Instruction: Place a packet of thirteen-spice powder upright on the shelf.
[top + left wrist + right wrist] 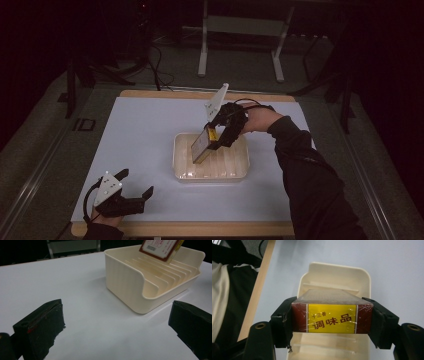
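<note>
A flat red and yellow box [203,145] wrapped in clear film is tilted over a cream ribbed tray [235,165] in the middle of the white mat. My right gripper [218,134] is shut on the box's upper end. The right gripper view shows the box's yellow end face [332,318] clamped between both black jaws, with the tray [337,275] below. The box's lower end [160,248] hangs just above the tray's ribs [155,277] in the left gripper view. My left gripper [135,185] rests open near the mat's front left corner, nothing between its fingers [42,327].
The white mat [145,135] covers a wooden table whose front edge [200,229] shows below it. A sleeved right forearm [305,170] reaches in from the lower right. Metal frame legs [202,45] stand on the floor behind the table.
</note>
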